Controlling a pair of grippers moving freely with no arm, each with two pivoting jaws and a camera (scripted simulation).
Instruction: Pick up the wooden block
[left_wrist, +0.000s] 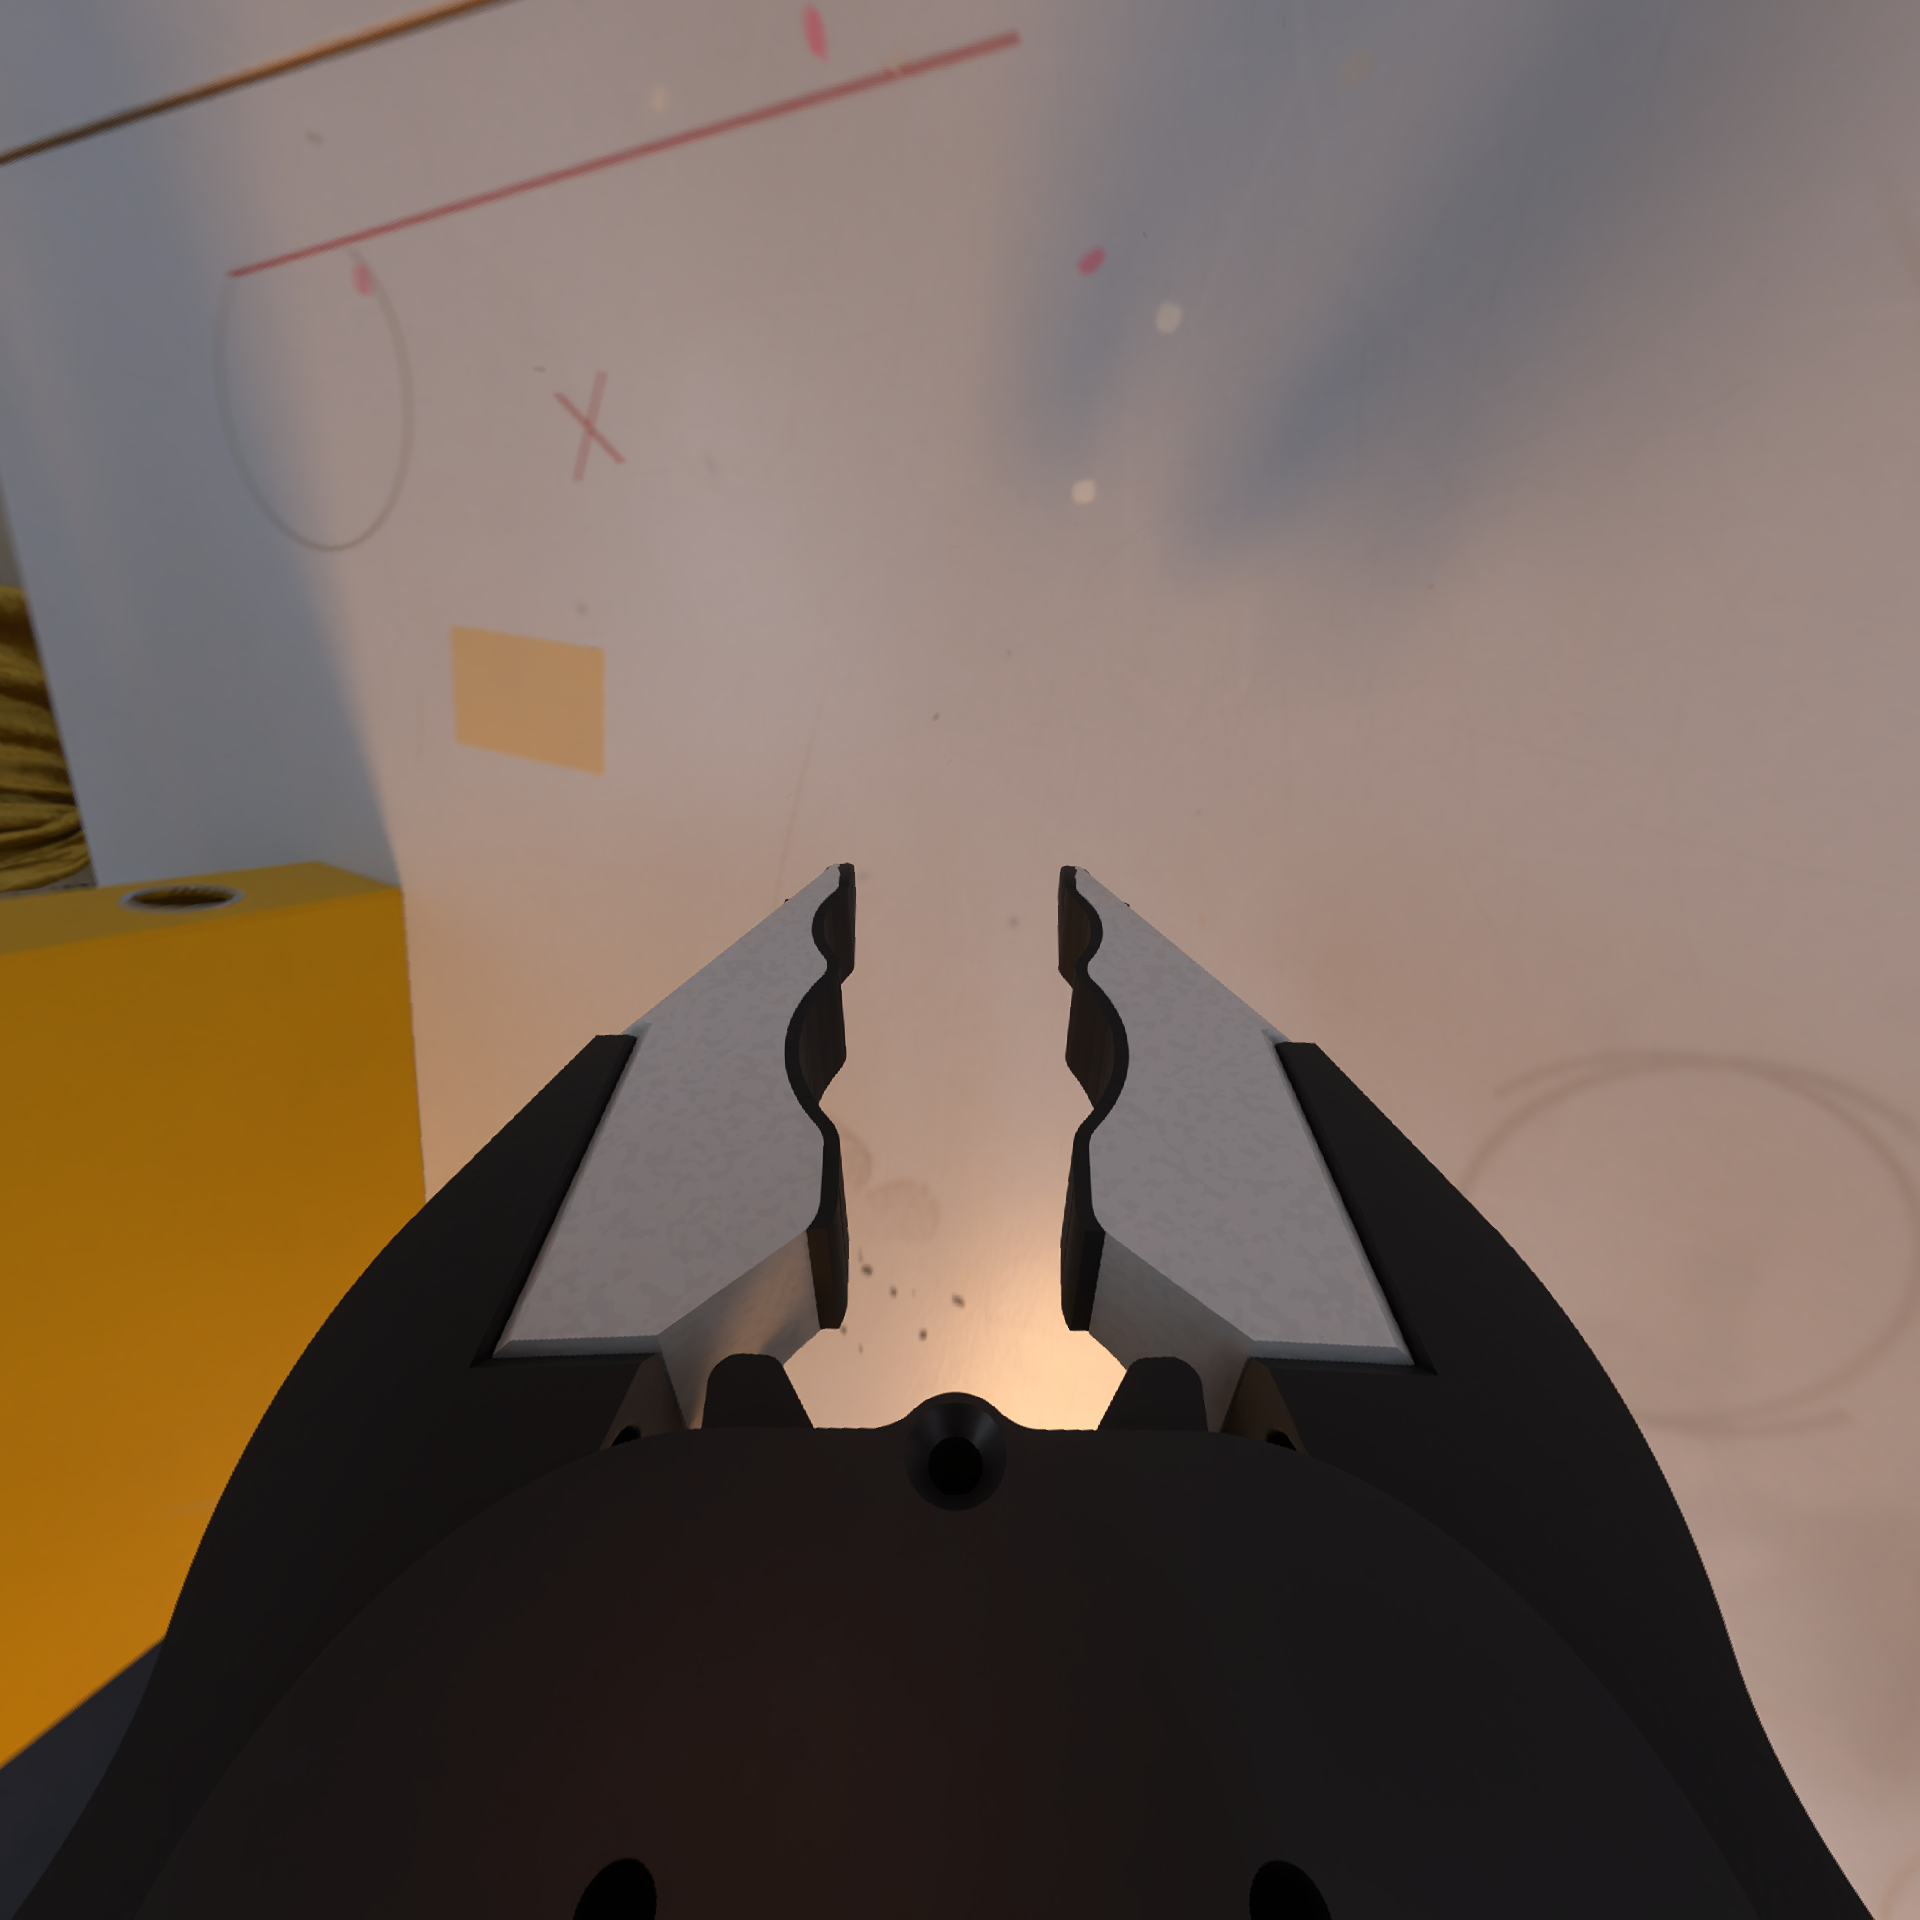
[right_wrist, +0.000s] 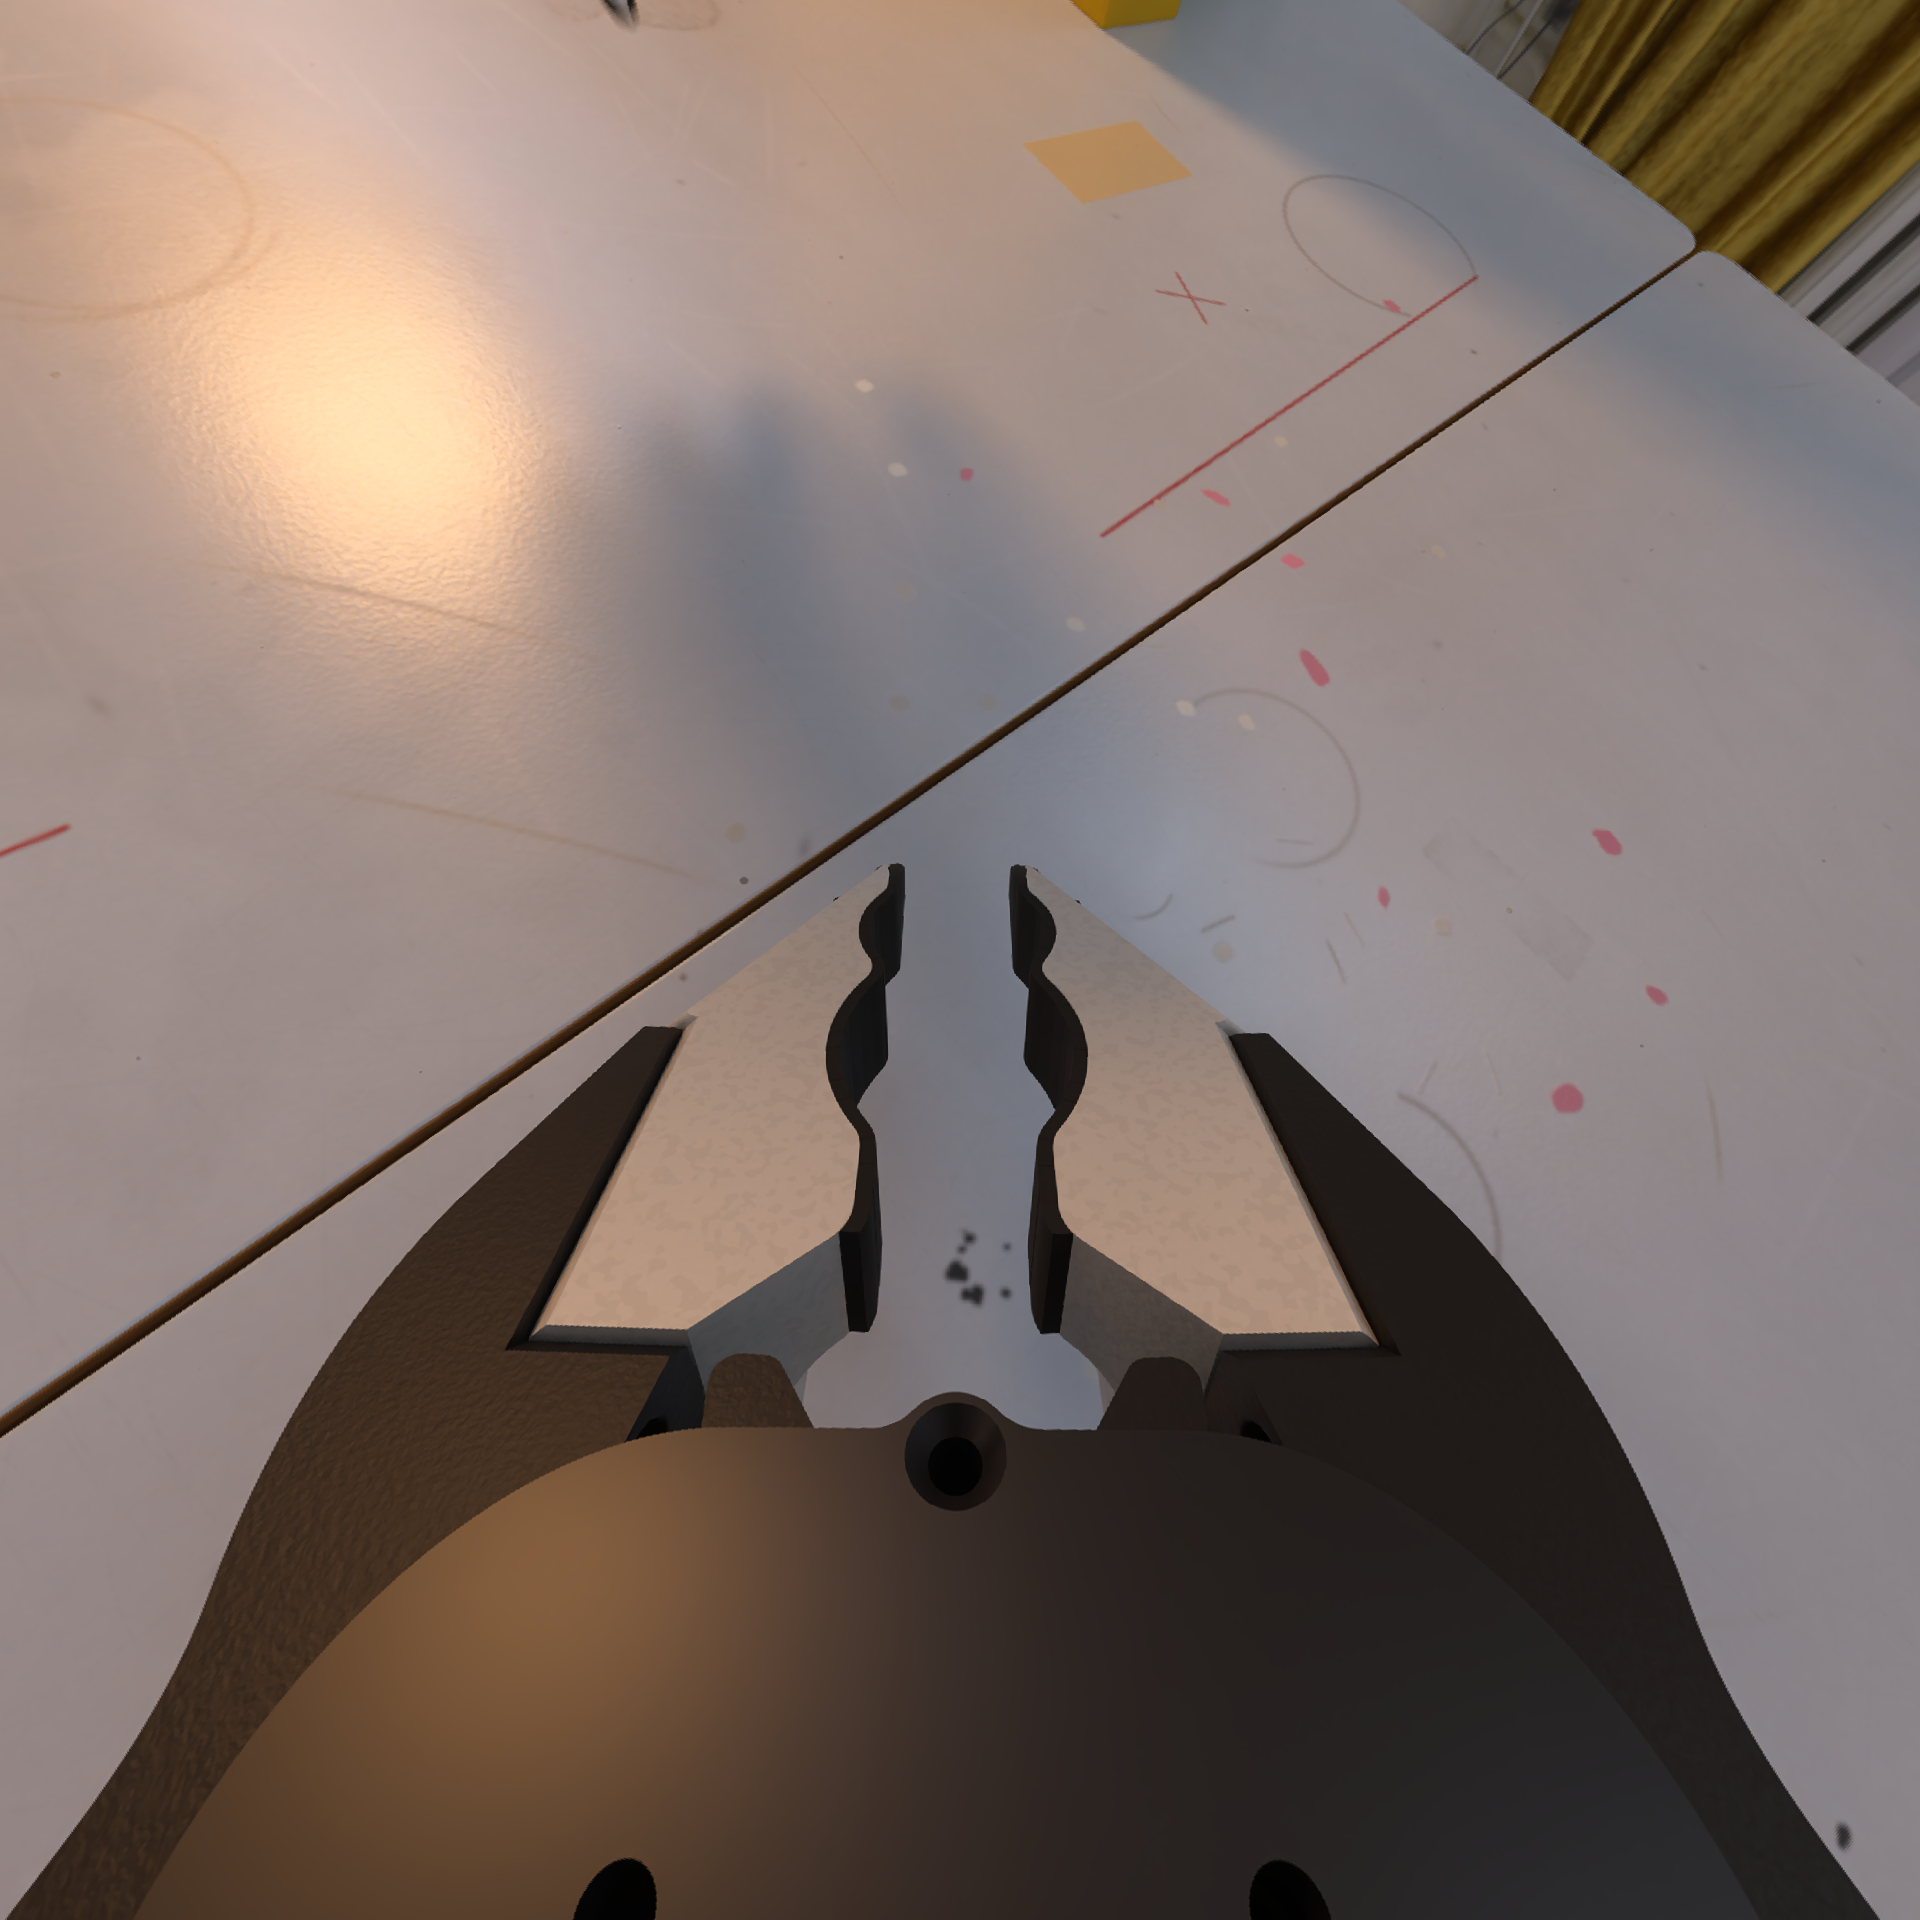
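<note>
A yellow-orange block (left_wrist: 197, 1195) with a round hole in its top face stands on the white table at the left edge of the left wrist view, close beside my left gripper (left_wrist: 956, 873) and to its left. The left gripper is open and empty, and its fingers point past the block over bare table. In the right wrist view only a small corner of the block (right_wrist: 1127, 10) shows at the top edge, far ahead. My right gripper (right_wrist: 956, 873) is open with a narrower gap and empty, low over the table.
Two white tabletops (right_wrist: 416, 623) meet at a dark seam (right_wrist: 1039, 717) running diagonally ahead of the right gripper. A flat tan square (right_wrist: 1107, 159) and red lines mark the surface. A yellow curtain (right_wrist: 1745, 114) hangs beyond the table's far right edge.
</note>
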